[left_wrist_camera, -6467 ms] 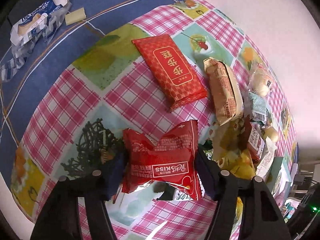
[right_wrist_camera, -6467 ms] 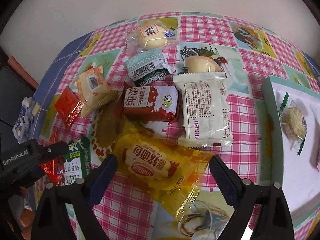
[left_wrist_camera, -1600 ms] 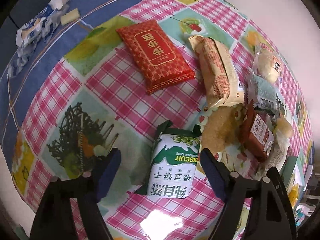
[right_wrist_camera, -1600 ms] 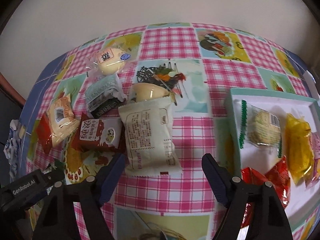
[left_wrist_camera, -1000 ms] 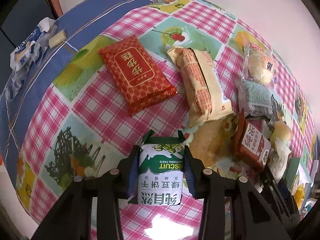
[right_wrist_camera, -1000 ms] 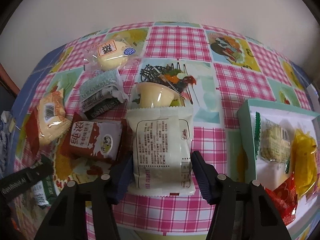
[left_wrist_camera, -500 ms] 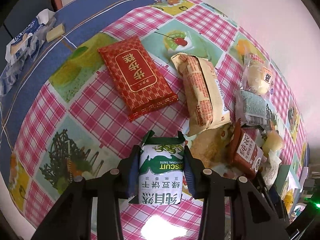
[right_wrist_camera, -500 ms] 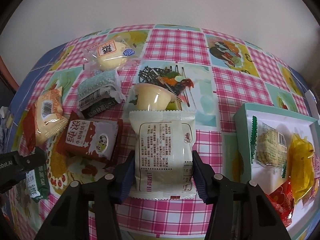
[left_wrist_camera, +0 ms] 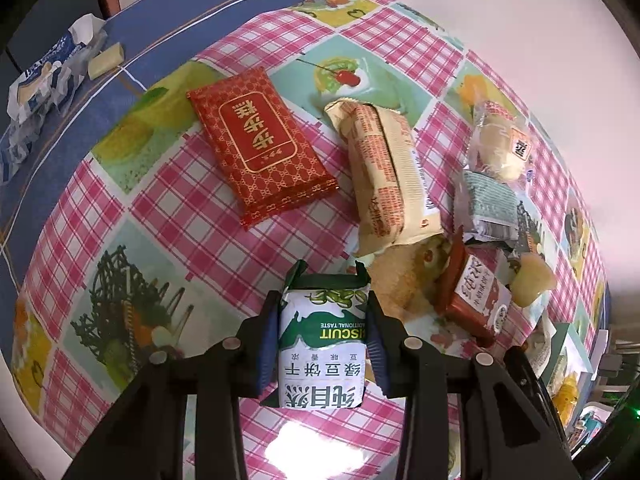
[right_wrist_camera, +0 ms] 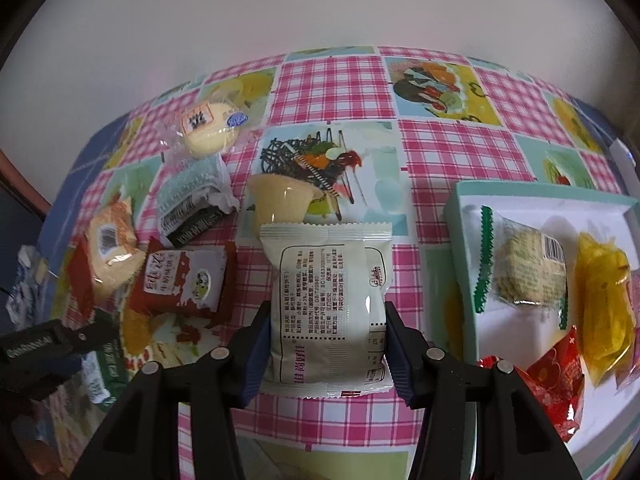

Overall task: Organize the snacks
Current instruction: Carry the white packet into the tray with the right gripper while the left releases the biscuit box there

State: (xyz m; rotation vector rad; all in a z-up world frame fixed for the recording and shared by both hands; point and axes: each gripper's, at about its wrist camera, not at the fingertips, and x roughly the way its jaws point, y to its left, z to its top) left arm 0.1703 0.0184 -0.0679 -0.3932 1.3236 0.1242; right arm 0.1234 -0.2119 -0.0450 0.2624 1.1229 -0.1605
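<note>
Soft daylight, fisheye warp, foreground glare

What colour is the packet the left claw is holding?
Green and white: the rectangular foil biscuit packet in the left claw shows best in the left wrist view.

My left gripper point(left_wrist_camera: 323, 346) pinches a glossy plastic biscuit packet point(left_wrist_camera: 323, 354), glare on its film. My right gripper point(right_wrist_camera: 327, 354) squeezes a smooth, shiny cream wrapper point(right_wrist_camera: 329, 304). Both sets of black plastic fingers look matt. The checked tablecloth point(left_wrist_camera: 168, 216) gleams, slick like oilcloth.
</note>
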